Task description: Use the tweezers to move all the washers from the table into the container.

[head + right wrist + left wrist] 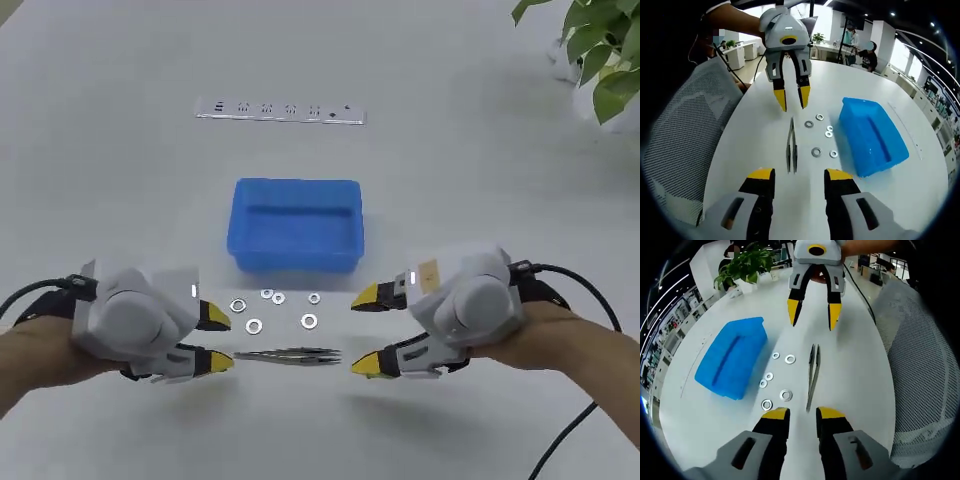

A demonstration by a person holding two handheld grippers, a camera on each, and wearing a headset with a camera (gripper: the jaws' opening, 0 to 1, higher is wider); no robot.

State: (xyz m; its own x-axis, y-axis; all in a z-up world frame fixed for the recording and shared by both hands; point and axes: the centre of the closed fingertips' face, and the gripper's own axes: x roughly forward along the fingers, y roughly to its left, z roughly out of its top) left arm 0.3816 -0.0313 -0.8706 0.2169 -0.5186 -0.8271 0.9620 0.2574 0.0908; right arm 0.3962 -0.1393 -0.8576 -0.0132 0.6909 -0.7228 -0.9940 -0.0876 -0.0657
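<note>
Yellow-tipped grey left gripper and matching right gripper hang spread and empty, facing each other across slim metal tweezers lying along the white worktop's near edge, with six steel washers scattered between those and the blue plastic container farther in.

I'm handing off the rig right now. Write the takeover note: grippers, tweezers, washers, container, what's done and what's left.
The left hand-held gripper is open and empty, near one end of the tweezers.
The right hand-held gripper is open and empty, near the other end.
The tweezers lie flat on the table, not yet picked up.
Six washers lie loose between the tweezers and the container.
No washers are visible in the container.
Done: nothing. Left: grasp the tweezers and move all six washers in.
</note>
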